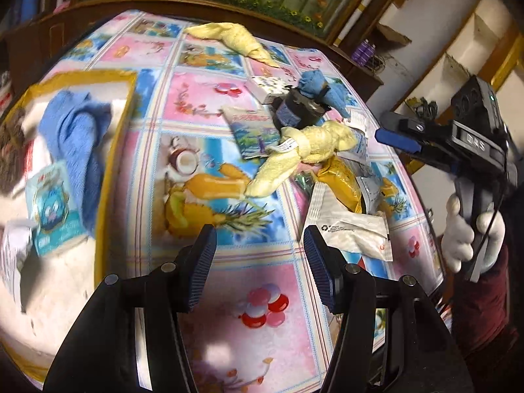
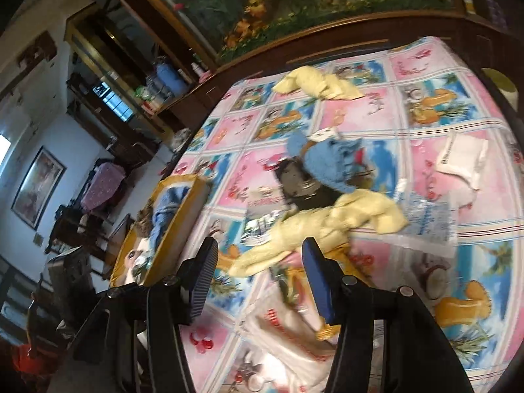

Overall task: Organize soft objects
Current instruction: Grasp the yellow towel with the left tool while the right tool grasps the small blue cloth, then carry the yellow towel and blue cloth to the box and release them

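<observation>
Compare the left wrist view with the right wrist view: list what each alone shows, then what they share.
Left only: the right tongs held in a gloved hand, seen from the side. Right only: a white folded packet lying apart, and a framed picture on the wall. Both: the tray holding a blue cloth, and the yellow cloth on the central pile.

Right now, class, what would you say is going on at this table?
A person is sorting soft things into a yellow-rimmed tray with a hand-held gripper in each hand. A blue towel already lies in the tray. The left gripper and right gripper both hang open and empty over the tablecloth. A yellow towel and another blue cloth wait in the clutter; a second yellow towel lies at the far edge.
</observation>
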{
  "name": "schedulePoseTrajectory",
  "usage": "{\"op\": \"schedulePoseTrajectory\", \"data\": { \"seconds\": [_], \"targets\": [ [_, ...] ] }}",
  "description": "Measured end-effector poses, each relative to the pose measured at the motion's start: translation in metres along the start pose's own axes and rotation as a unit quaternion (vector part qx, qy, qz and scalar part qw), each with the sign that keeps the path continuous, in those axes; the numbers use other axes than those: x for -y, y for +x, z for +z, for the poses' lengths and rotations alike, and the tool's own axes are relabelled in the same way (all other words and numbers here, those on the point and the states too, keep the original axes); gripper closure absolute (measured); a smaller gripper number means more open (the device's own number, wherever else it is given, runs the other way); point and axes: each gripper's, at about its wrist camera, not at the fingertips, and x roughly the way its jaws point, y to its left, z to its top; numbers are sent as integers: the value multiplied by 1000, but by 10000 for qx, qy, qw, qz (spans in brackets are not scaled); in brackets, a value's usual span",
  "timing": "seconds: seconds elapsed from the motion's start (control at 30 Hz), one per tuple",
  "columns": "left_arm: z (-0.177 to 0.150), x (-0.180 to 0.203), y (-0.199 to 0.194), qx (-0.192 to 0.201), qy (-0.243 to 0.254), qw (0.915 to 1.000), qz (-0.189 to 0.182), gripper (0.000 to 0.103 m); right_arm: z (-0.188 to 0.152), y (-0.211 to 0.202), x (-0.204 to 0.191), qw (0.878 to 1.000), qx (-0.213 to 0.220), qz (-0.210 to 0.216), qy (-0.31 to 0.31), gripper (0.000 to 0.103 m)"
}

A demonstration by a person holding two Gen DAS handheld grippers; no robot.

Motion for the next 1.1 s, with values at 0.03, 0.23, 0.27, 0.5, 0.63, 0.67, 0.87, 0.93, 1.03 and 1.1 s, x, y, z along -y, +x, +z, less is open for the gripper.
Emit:
{"op": "schedulePoseTrajectory", "data": {
  "seconds": [0.03,0.23,0.27,0.5,0.63,0.67,0.87,0.93,1.03,1.1],
  "targets": [
    [5,6,2,15,154,9999,53,48,3,-1,6,9999,28,-88,79,49],
    [50,45,39,27,1295,9914,157,48,35,5,11,9954,433,-827,-193,39],
    [57,49,48,-13,1428,9897,103,48,42,10,6,9929,441,-1011,-442,34],
    [90,59,113,-401,1721,9843,9,48,80,66,-7,9754,-232,-1581,-1518,34],
    [94,59,141,-669,1572,9852,-111,48,95,81,4,9822,-495,-1312,-1246,34],
    [94,60,146,-706,1560,9852,-122,48,97,86,6,9833,-579,-1237,-1204,34],
    [94,66,154,-672,1519,9860,-106,55,93,99,15,9888,-866,-787,-927,72],
    [94,65,153,-657,1421,9875,-176,63,92,94,17,9909,-771,-754,-809,78],
    [94,62,143,-541,1254,9902,-304,67,91,81,20,9942,-549,-693,-614,79],
    [96,60,133,-431,1122,9920,-396,68,92,66,22,9960,-324,-686,-482,79]
  ]
}}
